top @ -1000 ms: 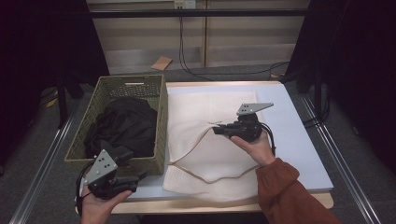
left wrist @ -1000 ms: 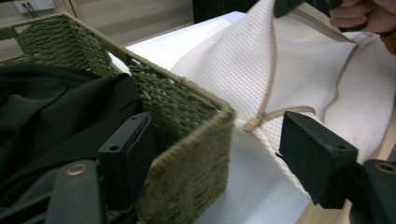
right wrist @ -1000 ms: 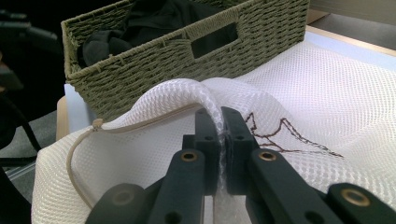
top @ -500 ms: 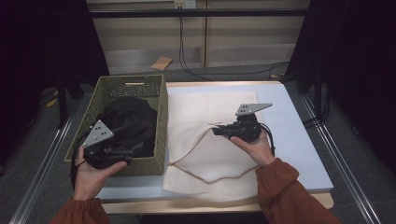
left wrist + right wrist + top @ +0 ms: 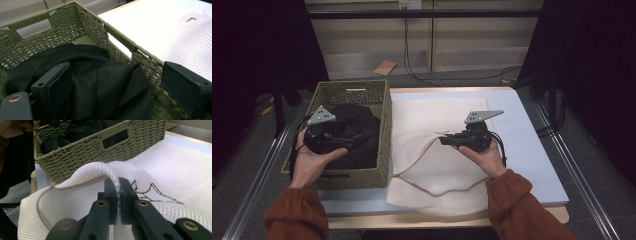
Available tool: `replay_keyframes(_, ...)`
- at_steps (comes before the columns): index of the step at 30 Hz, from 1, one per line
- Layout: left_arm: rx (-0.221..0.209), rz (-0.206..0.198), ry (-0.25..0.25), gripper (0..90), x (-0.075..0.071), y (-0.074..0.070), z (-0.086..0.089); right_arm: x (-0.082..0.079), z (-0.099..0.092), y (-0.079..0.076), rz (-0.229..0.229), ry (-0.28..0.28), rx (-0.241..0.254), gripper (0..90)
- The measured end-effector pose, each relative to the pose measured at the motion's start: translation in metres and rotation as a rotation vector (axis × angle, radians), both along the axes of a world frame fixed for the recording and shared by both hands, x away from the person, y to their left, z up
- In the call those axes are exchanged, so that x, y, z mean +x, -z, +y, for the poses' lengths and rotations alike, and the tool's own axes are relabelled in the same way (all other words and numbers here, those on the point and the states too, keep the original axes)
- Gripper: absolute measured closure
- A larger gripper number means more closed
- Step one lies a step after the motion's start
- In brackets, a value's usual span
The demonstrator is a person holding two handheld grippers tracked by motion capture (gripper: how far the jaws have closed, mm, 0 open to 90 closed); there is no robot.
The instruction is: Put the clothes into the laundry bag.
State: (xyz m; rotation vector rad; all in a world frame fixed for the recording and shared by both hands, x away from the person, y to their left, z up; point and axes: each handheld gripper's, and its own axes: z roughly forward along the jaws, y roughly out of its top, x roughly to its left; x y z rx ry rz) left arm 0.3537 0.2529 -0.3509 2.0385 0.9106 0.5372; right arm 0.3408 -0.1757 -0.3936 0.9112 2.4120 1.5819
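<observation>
R gripper (image 5: 447, 140), centre-right of the high view: jaws clamped on the upper layer of the white mesh bag (image 5: 432, 165), lifting its rim so the mouth gapes toward the lower centre of frame. L gripper (image 5: 343, 141), centre-left, sits over the green woven basket (image 5: 384, 130); its jaws have just been opening and now stand wide, w/ nothing pinched, above the black garment (image 5: 357, 135) that lies heaped in the basket.

Progress, as I read it: bag mouth is held open, so prep is done. The garment isn't grasped yet, so grab, lift out and stuffing into the bag are all left.

Views: the R gripper view shows the pinch close up, a fold of mesh (image 5: 112, 176) squeezed between the pads, plus the cord edging (image 5: 75, 185) along the rim; the high view can't resolve that. The L gripper view shows both pads (image 5: 53, 82) apart, garment folds (image 5: 105, 90) between them and untouched. The high view alone gives the layout: basket at left of the pale tabletop (image 5: 532, 150), bag beside it.
</observation>
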Motion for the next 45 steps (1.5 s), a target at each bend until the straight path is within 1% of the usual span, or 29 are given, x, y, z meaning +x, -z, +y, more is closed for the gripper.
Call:
replay_keyframes(2, 0.020, 0.000, -0.003, 9.9, 0.007, -0.004, 0.000, 0.000, 0.001, 0.000, 0.000, -0.001, -0.002, 86.6)
replay_keyframes(3, 0.018, 0.007, -0.004, 9.4, 0.012, -0.005, 0.000, 0.000, 0.001, 0.000, 0.002, -0.001, -0.003, 86.6)
replay_keyframes(5, 0.031, 0.027, -0.011, 7.0, 0.021, -0.004, 0.001, 0.000, 0.001, 0.000, 0.000, 0.000, -0.003, 86.6)
replay_keyframes(8, 0.045, 0.069, -0.025, 5.0, 0.034, 0.006, 0.001, 0.000, 0.000, 0.000, -0.001, -0.002, -0.002, 86.6)
replay_keyframes(11, 0.071, 0.110, -0.029, 4.5, 0.045, 0.019, 0.002, 0.000, 0.001, 0.000, -0.002, -0.004, -0.006, 86.6)
replay_keyframes(12, 0.090, 0.128, -0.036, 4.2, 0.048, 0.023, 0.003, 0.000, 0.001, 0.000, -0.001, -0.004, -0.007, 86.7)
replay_keyframes(14, 0.113, 0.183, -0.047, 4.2, 0.054, 0.034, 0.004, 0.000, 0.001, 0.000, -0.001, -0.004, -0.006, 86.7)
replay_keyframes(16, 0.124, 0.213, -0.035, 4.0, 0.056, 0.041, 0.006, 0.000, 0.000, 0.000, -0.002, -0.004, -0.005, 86.6)
replay_keyframes(18, 0.117, 0.253, -0.030, 3.9, 0.057, 0.047, 0.007, 0.000, 0.000, 0.000, 0.001, -0.005, -0.005, 86.6)
replay_keyframes(19, 0.145, 0.282, -0.017, 2.9, 0.058, 0.049, 0.008, 0.000, 0.000, 0.001, 0.003, -0.005, -0.007, 86.6)
replay_keyframes(20, 0.115, 0.305, -0.027, 2.8, 0.058, 0.052, 0.006, 0.000, 0.000, 0.001, 0.004, -0.007, -0.007, 86.6)
replay_keyframes(21, 0.124, 0.331, -0.001, 1.9, 0.059, 0.052, 0.007, 0.001, 0.001, 0.001, 0.004, -0.007, -0.009, 86.6)
replay_keyframes(24, 0.129, 0.389, 0.029, 0.4, 0.060, 0.054, 0.007, 0.000, 0.002, 0.001, 0.004, -0.007, -0.012, 86.6)
replay_keyframes(26, 0.126, 0.392, 0.031, 0.4, 0.060, 0.056, 0.007, 0.000, 0.002, 0.002, 0.004, -0.006, -0.013, 86.6)
replay_keyframes(27, 0.143, 0.391, 0.038, 0.1, 0.061, 0.057, 0.007, 0.000, 0.002, 0.002, 0.005, -0.005, -0.012, 86.6)
replay_keyframes(28, 0.152, 0.392, 0.024, 0.1, 0.062, 0.059, 0.006, 0.000, 0.002, 0.002, 0.005, -0.005, -0.012, 86.6)
replay_keyframes(30, 0.187, 0.386, 0.009, 0.0, 0.065, 0.065, 0.006, 0.000, 0.002, 0.002, 0.005, -0.005, -0.012, 86.6)
replay_keyframes(31, 0.219, 0.381, 0.006, 0.0, 0.067, 0.067, 0.006, 0.000, 0.002, 0.001, 0.006, -0.006, -0.013, 86.5)
replay_keyframes(33, 0.267, 0.365, -0.025, 0.0, 0.069, 0.070, 0.006, 0.000, 0.002, 0.001, 0.007, -0.007, -0.014, 86.5)
replay_keyframes(34, 0.284, 0.359, -0.022, 0.0, 0.070, 0.070, 0.006, 0.000, 0.002, 0.002, 0.007, -0.008, -0.015, 86.5)
replay_keyframes(35, 0.294, 0.359, -0.045, 0.0, 0.070, 0.072, 0.006, 0.000, 0.002, 0.002, 0.006, -0.009, -0.015, 86.5)
replay_keyframes(36, 0.334, 0.346, -0.058, 0.0, 0.071, 0.074, 0.006, 0.000, 0.002, 0.002, 0.007, -0.009, -0.015, 86.5)
replay_keyframes(38, 0.335, 0.346, -0.069, 0.0, 0.071, 0.077, 0.004, 0.000, 0.002, 0.002, 0.007, -0.008, -0.016, 86.5)
replay_keyframes(40, 0.327, 0.361, -0.049, 0.0, 0.072, 0.078, 0.005, -0.001, 0.002, 0.002, 0.005, -0.009, -0.019, 86.5)
replay_keyframes(41, 0.312, 0.374, -0.046, 0.0, 0.072, 0.080, 0.005, -0.001, 0.002, 0.002, 0.005, -0.008, -0.019, 86.5)
replay_keyframes(42, 0.308, 0.407, -0.023, 0.3, 0.073, 0.081, 0.006, -0.001, 0.003, 0.003, 0.004, -0.009, -0.019, 86.4)
replay_keyframes(43, 0.302, 0.426, -0.002, 0.3, 0.073, 0.082, 0.005, -0.001, 0.003, 0.003, 0.006, -0.010, -0.022, 86.4)
replay_keyframes(44, 0.288, 0.472, 0.028, 0.3, 0.073, 0.082, 0.003, -0.001, 0.003, 0.003, 0.006, -0.012, -0.021, 86.4)
replay_keyframes(45, 0.277, 0.502, 0.052, 0.3, 0.073, 0.081, 0.001, 0.000, 0.004, 0.004, 0.006, -0.012, -0.023, 86.3)
